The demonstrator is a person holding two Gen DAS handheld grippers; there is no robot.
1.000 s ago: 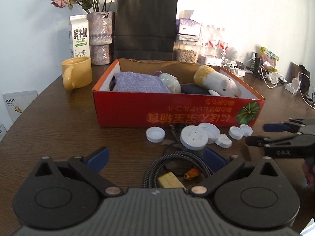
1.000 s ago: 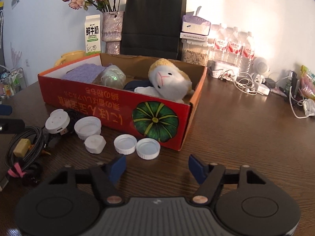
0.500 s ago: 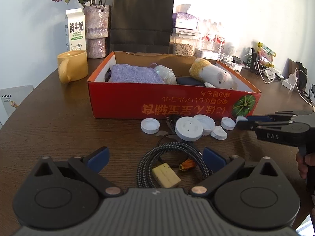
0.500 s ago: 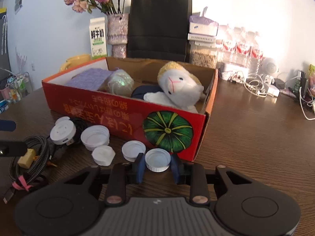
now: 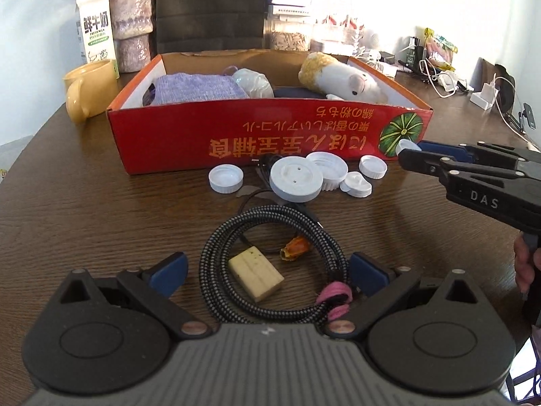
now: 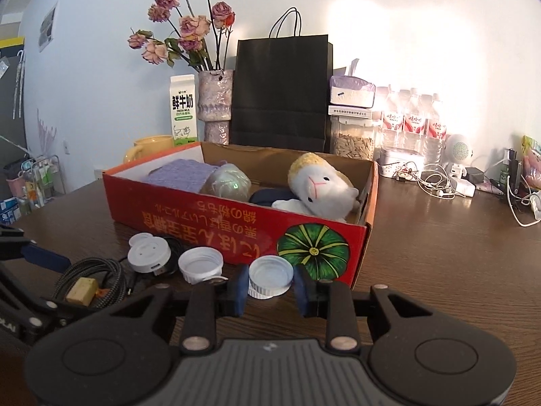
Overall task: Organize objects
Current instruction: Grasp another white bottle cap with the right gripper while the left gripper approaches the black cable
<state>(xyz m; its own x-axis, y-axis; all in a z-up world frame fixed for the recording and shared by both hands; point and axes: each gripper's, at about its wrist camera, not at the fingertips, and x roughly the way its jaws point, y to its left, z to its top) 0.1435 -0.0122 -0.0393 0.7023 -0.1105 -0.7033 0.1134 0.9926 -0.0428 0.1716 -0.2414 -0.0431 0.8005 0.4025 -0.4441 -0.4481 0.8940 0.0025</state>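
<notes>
Six white caps show from the left wrist: four loose ones and a wide disc (image 5: 295,178) in a cluster on the tabletop (image 5: 84,203) before the red box (image 5: 236,135), and one more cap (image 5: 404,145) pinched at the tip of the right tongs (image 5: 410,155), against the box's pumpkin corner. One coil of braided cable (image 5: 270,264) lies nearer, ringing a yellow block (image 5: 256,273), and it sits between the spread fingers of the left tongs (image 5: 267,272), which touch nothing. One yellow mug (image 5: 89,93), one milk carton (image 5: 95,25) and one vase (image 5: 130,22) stand left of the box.

From the right wrist, one cap (image 6: 270,275) is squeezed between the blue pads of the right tongs (image 6: 270,286), held just in front of the box wall (image 6: 203,226). One open cap (image 6: 200,264) and the disc (image 6: 148,255) rest to its left. Inside the box lie one plush sheep (image 6: 318,186), one purple knit cloth (image 6: 182,172) and one clear wrapped bundle (image 6: 230,182). One black paper bag (image 6: 280,91) stands behind.
</notes>
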